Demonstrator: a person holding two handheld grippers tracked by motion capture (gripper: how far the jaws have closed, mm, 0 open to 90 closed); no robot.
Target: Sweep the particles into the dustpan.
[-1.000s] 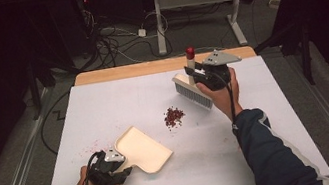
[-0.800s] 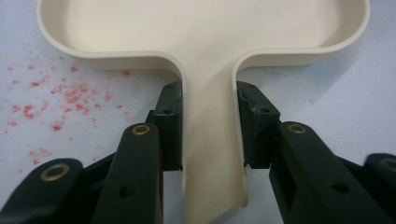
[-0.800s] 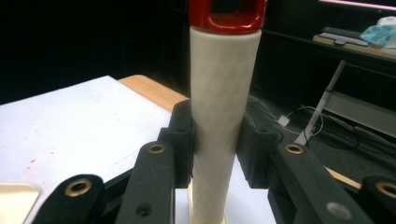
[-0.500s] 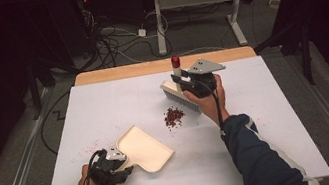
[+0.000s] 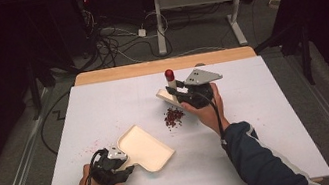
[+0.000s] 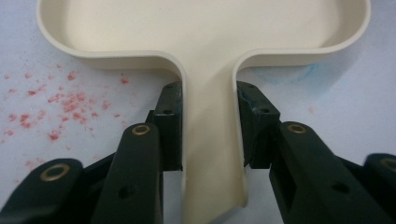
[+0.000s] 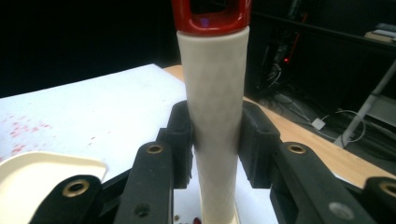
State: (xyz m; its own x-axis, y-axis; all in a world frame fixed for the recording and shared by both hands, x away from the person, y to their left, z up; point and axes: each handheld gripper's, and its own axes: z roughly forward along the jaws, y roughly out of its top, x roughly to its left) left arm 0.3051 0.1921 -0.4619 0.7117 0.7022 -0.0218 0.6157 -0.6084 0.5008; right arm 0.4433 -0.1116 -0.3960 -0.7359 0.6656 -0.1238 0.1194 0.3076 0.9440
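Right gripper [image 5: 176, 92] clamped on upright brush [image 7: 212, 121], left gripper [image 6: 209, 135] level, clamping dustpan [image 6: 201, 37] handle

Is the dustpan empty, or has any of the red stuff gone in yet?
Empty. The dustpan shows a bare cream inside in the high view and the left gripper view, while the red pile lies on the table beside the brush.
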